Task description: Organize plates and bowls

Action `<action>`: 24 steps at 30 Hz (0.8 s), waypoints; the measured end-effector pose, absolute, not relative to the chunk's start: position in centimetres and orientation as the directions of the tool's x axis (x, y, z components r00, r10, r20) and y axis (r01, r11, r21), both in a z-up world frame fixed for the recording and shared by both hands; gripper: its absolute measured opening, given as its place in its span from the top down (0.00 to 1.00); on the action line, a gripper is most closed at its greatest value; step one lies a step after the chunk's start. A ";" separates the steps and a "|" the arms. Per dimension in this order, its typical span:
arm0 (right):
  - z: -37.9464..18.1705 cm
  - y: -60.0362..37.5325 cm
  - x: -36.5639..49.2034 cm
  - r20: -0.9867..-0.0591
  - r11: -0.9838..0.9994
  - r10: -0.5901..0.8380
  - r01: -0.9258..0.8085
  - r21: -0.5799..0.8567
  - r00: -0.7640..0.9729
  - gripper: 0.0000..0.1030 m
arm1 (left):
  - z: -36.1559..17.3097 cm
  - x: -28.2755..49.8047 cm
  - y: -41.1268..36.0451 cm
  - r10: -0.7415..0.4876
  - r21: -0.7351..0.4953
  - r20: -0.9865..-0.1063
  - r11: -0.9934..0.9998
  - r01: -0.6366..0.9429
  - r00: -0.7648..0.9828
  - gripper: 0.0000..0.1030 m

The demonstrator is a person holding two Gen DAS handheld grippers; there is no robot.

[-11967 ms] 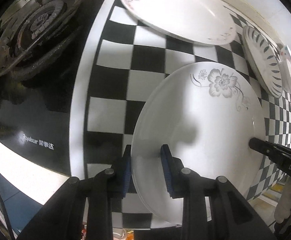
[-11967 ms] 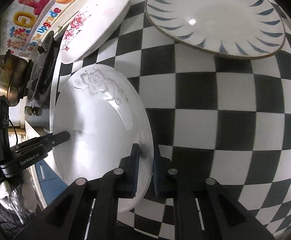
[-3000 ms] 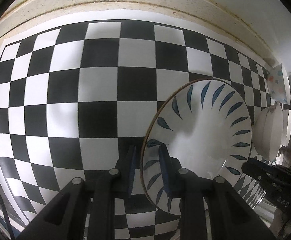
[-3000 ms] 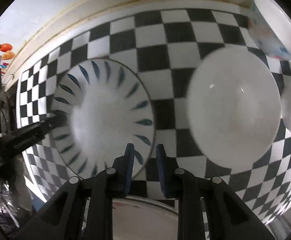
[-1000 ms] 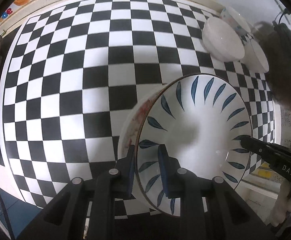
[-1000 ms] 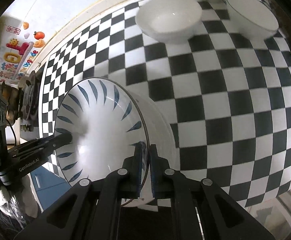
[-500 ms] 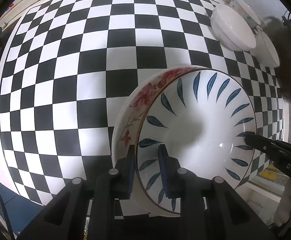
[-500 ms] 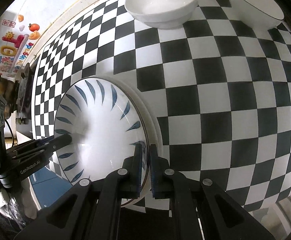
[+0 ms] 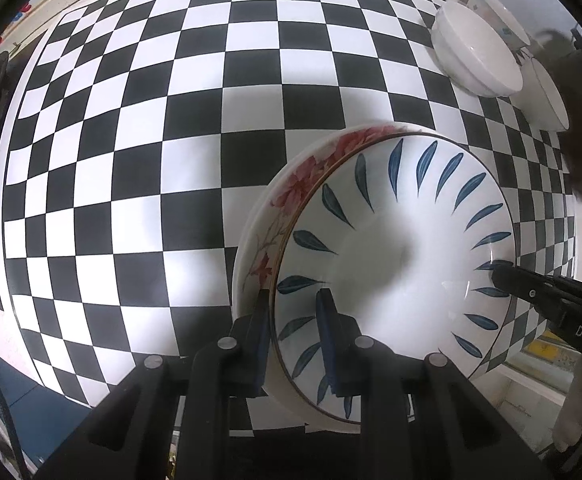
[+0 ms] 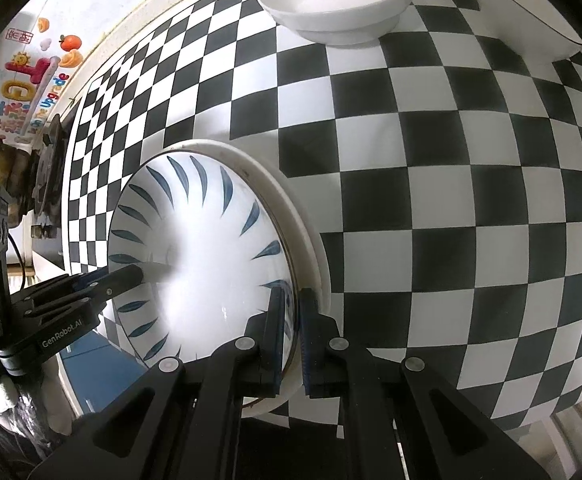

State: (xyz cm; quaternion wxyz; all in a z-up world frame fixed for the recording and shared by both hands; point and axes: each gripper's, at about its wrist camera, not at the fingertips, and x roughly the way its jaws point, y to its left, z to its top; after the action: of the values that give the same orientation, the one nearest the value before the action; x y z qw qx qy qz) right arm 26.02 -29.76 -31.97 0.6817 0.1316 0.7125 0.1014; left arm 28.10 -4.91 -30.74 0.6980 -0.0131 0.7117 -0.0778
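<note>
A white plate with blue leaf marks (image 9: 403, 240) (image 10: 199, 256) sits over a stack whose top plate has red flowers on its rim (image 9: 291, 196) (image 10: 307, 240). My left gripper (image 9: 293, 316) is shut on the blue-leaf plate's near-left rim, and it shows in the right wrist view (image 10: 137, 274). My right gripper (image 10: 290, 312) is shut on the opposite rim, and it shows in the left wrist view (image 9: 499, 274). I cannot tell whether the blue-leaf plate rests fully on the stack.
A plain white bowl (image 9: 475, 52) (image 10: 337, 0), a thin-rimmed white bowl (image 9: 547, 100) (image 10: 527, 20) and a dotted bowl (image 9: 499, 16) stand at the far right of the checkered counter (image 9: 195, 128). A gas stove (image 10: 47, 160) is at the left end.
Both grippers have brought the blue-leaf plate lower over the flowered stack. The stack's rim now shows closer around it. Both grips are unchanged.
</note>
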 end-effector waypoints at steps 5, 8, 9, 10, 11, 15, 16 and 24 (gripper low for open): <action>-32.1 -29.4 26.0 -0.947 0.948 0.316 0.052 0.314 -0.052 0.89 | -30.8 28.1 -4.9 -0.128 -0.130 -0.991 0.988 0.077 -0.039 0.80; -32.2 -29.4 26.1 -0.947 0.949 0.314 0.061 0.311 -0.064 0.89 | -30.9 28.2 -4.8 -0.130 -0.133 -0.990 0.988 0.072 -0.048 0.80; -32.2 -29.4 26.1 -0.946 0.947 0.317 0.065 0.313 -0.067 0.89 | -30.9 28.2 -4.8 -0.130 -0.133 -0.990 0.989 0.069 -0.051 0.80; -32.2 -29.4 26.1 -0.945 0.947 0.318 0.067 0.314 -0.071 0.88 | -30.9 28.1 -4.8 -0.128 -0.131 -0.990 0.989 0.069 -0.056 0.80; -32.2 -29.4 26.2 -0.945 0.947 0.319 0.072 0.314 -0.073 0.88 | -31.0 28.1 -4.8 -0.125 -0.129 -0.990 0.989 0.069 -0.060 0.80; -32.0 -29.3 26.0 -0.948 0.950 0.309 0.078 0.303 -0.074 0.88 | -30.8 27.9 -4.8 -0.121 -0.125 -0.991 0.990 0.065 -0.064 0.80; -32.1 -29.2 25.9 -0.949 0.950 0.307 0.078 0.302 -0.076 0.88 | -30.7 27.9 -4.8 -0.116 -0.120 -0.991 0.991 0.065 -0.060 0.80; -31.5 -28.6 25.8 -0.957 0.959 0.282 0.062 0.277 -0.074 0.88 | -29.7 27.5 -4.9 -0.090 -0.092 -0.996 0.993 0.070 -0.029 0.80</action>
State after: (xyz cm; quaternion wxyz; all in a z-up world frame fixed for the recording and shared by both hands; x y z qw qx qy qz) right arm 25.82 -28.62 -31.46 0.6701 0.1181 0.7283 0.0818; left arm 27.47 -4.90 -29.67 0.6966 -0.0069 0.7151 -0.0573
